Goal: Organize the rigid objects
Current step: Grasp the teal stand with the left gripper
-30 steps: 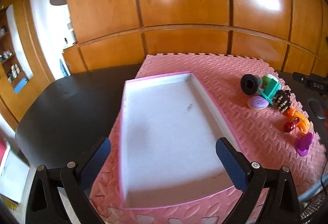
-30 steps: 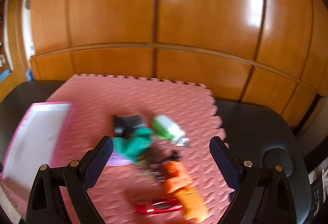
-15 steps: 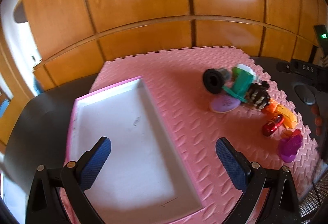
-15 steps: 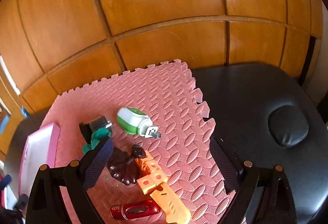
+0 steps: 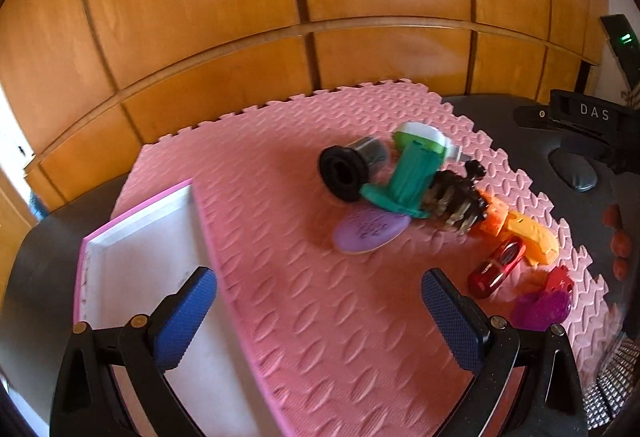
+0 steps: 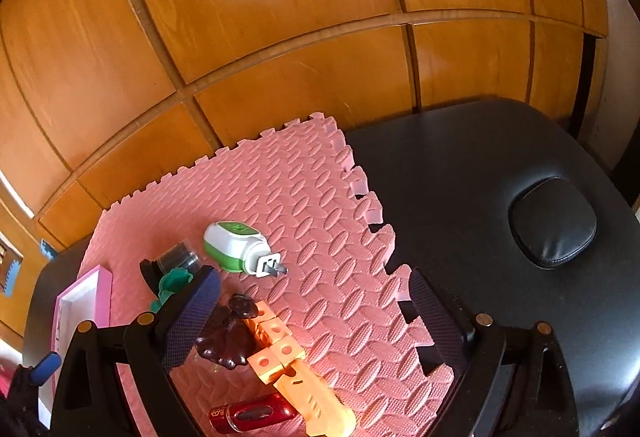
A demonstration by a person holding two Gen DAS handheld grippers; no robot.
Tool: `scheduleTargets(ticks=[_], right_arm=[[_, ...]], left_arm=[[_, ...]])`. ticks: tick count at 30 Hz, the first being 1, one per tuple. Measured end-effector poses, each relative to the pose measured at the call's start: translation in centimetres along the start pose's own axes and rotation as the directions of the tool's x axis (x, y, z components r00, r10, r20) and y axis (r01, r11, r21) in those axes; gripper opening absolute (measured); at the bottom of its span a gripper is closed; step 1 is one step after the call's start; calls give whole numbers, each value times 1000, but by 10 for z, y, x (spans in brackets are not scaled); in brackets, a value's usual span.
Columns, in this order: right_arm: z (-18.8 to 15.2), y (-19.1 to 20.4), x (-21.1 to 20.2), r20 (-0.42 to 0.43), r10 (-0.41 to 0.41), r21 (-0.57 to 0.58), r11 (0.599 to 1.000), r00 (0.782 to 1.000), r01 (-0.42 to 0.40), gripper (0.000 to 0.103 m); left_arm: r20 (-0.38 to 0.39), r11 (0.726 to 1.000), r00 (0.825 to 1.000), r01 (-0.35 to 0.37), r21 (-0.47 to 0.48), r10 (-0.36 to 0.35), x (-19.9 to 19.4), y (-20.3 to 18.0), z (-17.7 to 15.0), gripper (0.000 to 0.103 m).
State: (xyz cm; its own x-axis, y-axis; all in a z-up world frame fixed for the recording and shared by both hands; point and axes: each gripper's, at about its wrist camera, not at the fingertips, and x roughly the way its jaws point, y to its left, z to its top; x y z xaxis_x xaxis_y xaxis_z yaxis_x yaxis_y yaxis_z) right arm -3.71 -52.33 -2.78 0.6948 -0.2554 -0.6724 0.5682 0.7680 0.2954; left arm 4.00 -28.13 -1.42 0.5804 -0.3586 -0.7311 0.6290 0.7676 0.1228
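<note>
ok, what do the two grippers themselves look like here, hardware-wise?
Both match: the left gripper and right gripper have black, angular plastic finger arms with brass-coloured screw heads, tipped by dark blue pads with a fine knurled texture. The left-wrist view also shows the right one's black body edge, lettered "DAS". No cables, hands or sleeves are clearly visible.

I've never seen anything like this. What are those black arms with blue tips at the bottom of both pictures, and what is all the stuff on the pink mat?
Those are two hand-held grippers; a person carries one in each hand. Each picture comes from a camera on one gripper, looking forward between its two fingers. The left gripper and the right gripper are both open and hold nothing. On the pink foam mat lies a cluster of small things: a green-and-white plug-in device, a teal piece, a purple disc, an orange toy and a red lighter. The white tray with a pink rim lies beside them, probably where they go.
</note>
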Motion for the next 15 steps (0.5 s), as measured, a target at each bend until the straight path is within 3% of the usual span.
scheduleTargets(ticks=[7,10,15], right_arm=[[3,-10,-1,-6,2,53,999,1000,-2,96],[4,-11,0,-11,1,60,998,1000,0,96],[4,-13,0,-16,9,71,997,1000,-8,96]], left_arm=[[-17,996,996,88,-6,-88,19,-12,19,102],[-27,986,986,164,-36,-165,29,-14,32,98],[-13,977,977,211,-25,-211,39,-19,47,96]])
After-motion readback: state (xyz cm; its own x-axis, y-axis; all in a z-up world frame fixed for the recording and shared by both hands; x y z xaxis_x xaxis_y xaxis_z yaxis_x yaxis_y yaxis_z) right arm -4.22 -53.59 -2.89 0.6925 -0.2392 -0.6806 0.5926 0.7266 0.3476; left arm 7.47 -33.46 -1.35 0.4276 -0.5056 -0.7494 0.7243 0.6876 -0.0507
